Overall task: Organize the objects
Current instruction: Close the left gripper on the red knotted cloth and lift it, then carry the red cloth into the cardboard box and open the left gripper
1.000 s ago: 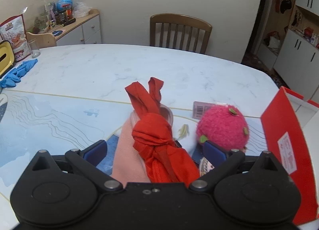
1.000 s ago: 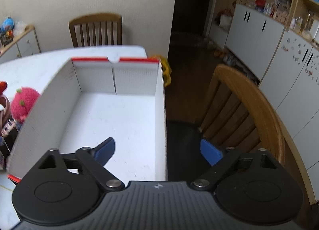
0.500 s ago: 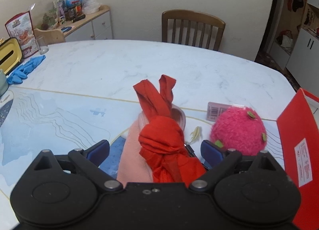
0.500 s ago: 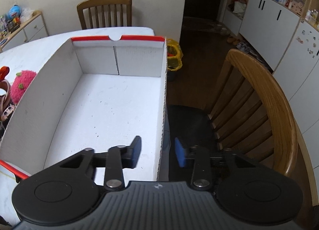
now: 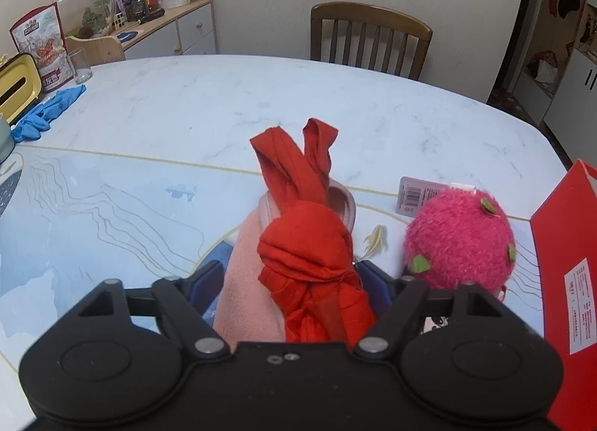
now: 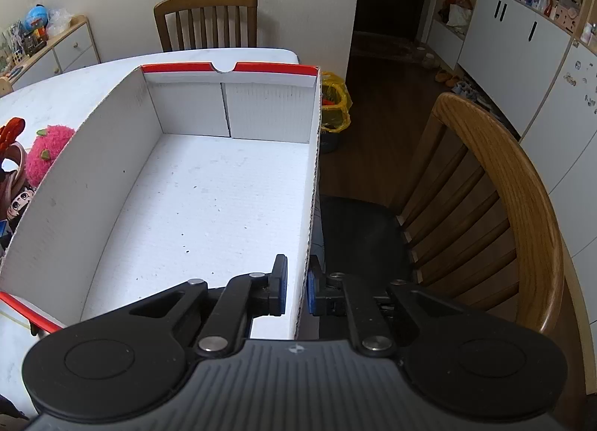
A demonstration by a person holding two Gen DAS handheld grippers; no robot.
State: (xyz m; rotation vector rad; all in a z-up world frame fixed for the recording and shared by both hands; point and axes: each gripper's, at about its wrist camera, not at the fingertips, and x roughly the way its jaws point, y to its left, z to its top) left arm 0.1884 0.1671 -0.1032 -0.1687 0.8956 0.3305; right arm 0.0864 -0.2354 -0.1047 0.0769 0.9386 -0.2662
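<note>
The open white cardboard box with red rim (image 6: 209,184) sits at the table's right edge, its right wall overhanging toward a wooden chair (image 6: 496,207). The right gripper (image 6: 296,287) pinches that wall between nearly closed jaws. The left gripper (image 5: 294,285), jaws fairly wide, brackets the knotted red cloth (image 5: 306,244) on a pink slipper (image 5: 246,281), beside a fuzzy pink plush ball (image 5: 460,237); whether it grips is unclear.

Home dining room, marble-look table (image 5: 261,95), wooden chairs (image 6: 496,184), cluttered sideboard (image 5: 168,24), white cupboards (image 6: 522,43)
</note>
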